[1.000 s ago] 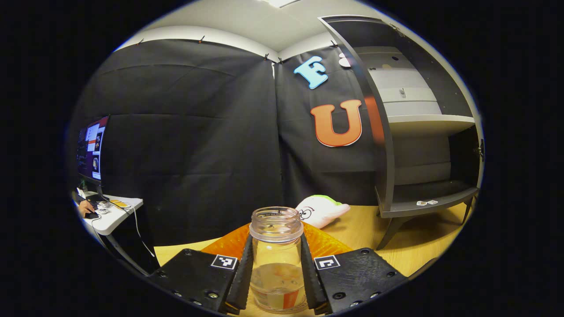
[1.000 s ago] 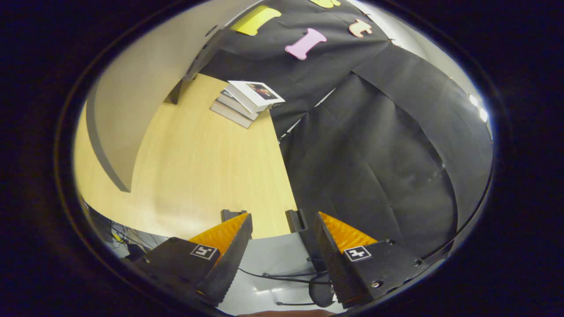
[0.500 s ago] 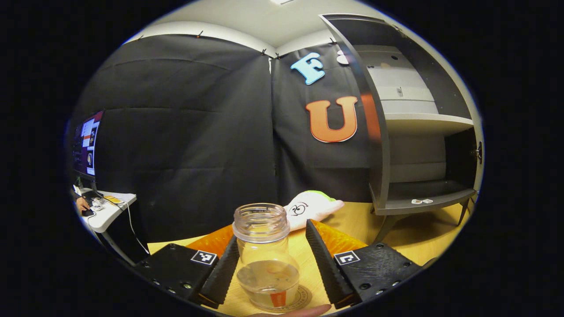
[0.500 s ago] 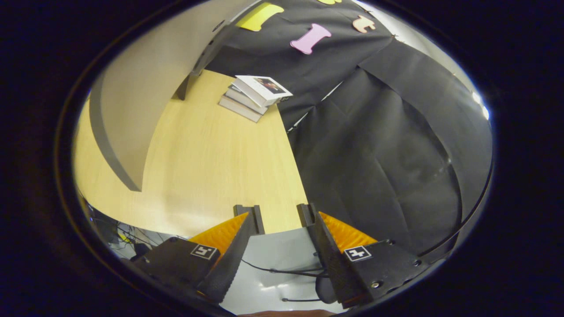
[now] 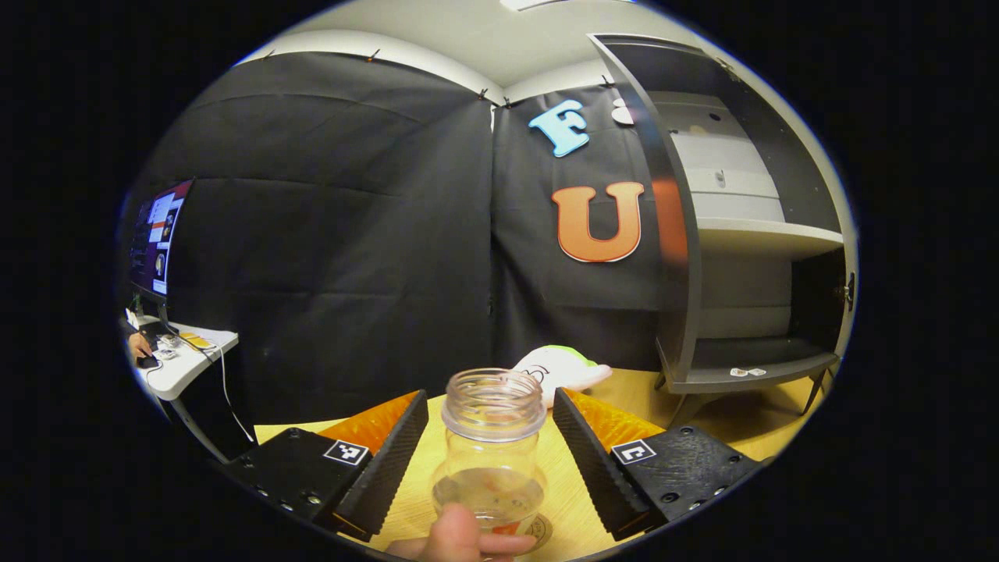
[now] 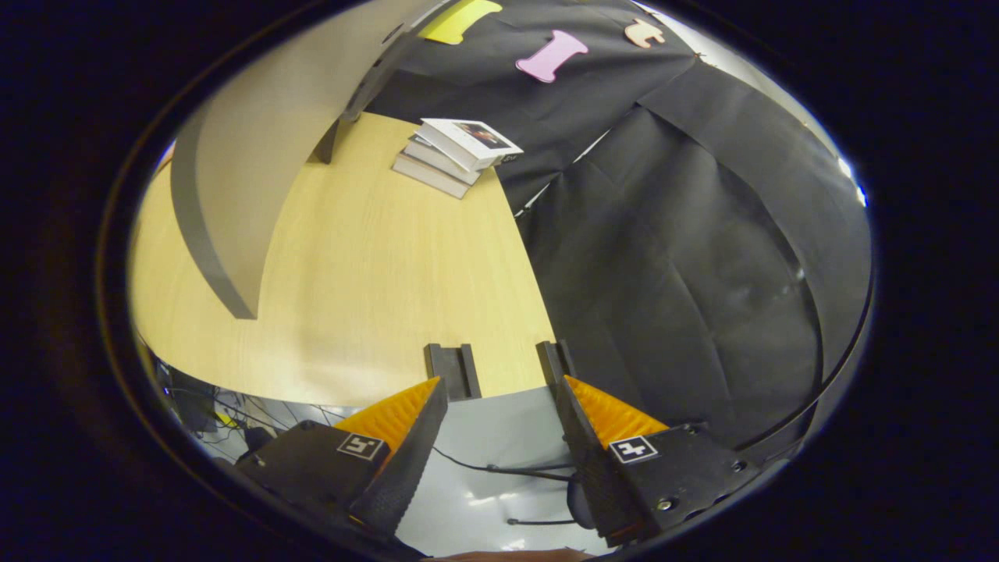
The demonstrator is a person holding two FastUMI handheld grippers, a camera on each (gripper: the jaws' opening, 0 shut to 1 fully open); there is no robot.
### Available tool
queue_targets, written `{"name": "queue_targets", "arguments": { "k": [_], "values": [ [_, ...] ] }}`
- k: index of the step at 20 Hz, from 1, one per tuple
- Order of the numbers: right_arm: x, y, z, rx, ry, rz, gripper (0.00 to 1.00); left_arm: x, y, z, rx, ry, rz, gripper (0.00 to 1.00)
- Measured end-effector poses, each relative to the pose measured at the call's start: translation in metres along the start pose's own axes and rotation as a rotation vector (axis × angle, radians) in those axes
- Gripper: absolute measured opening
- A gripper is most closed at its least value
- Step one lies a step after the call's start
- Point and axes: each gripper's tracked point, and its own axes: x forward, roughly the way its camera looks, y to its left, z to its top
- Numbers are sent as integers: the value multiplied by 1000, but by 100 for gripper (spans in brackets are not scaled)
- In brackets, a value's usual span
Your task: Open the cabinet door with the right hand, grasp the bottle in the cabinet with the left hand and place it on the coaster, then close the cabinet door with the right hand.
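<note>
— Where does the bottle (image 5: 492, 453) stand?

— On the coaster (image 5: 537, 531), on the tabletop (image 5: 726, 421), between the fingers of the left hand-held gripper (image 5: 490, 460). Those fingers are spread and neither one touches the glass. A fingertip (image 5: 456, 538) shows at the bottom edge of the left gripper view, just in front of the bottle.

— What could go wrong from here?

— If the left hand-held gripper draws away crookedly, I judge a finger could clip the bottle and push it off the coaster or tip it. It is open-topped and has some liquid in it, so a tip would spill. The cabinet (image 5: 741, 234) is open too, and closing its door (image 6: 234, 179) is the step left. The right hand-held gripper (image 6: 499, 437) hangs with fingers spread on nothing, off the tabletop's edge and well apart from the door. A hasty swing could slam the door and jolt the tabletop.

— And the count?

— One bottle, one coaster, one cabinet with two shelves, two small stickers (image 5: 745, 372) on the lower shelf, one plush toy (image 5: 562, 365), one stack of books (image 6: 456, 154), two hand-held grippers.
</note>
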Motion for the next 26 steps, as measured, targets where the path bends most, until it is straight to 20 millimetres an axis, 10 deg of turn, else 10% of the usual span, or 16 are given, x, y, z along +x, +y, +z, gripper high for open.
{"name": "queue_targets", "arguments": {
  "k": [8,16,22,26],
  "values": [
    [-2,12,-30,55,62,26,90,-12,-1,76,78,-102,-55,95],
    [-19,16,-23,267,38,164,90,-54,-41,222,85,-230,-180,95],
    [-72,-55,73,374,-354,121,90,-114,-91,351,61,-375,-330,95],
    [-111,-98,119,462,-470,154,90,-155,-133,377,93,-403,-431,94]
  ]
}}
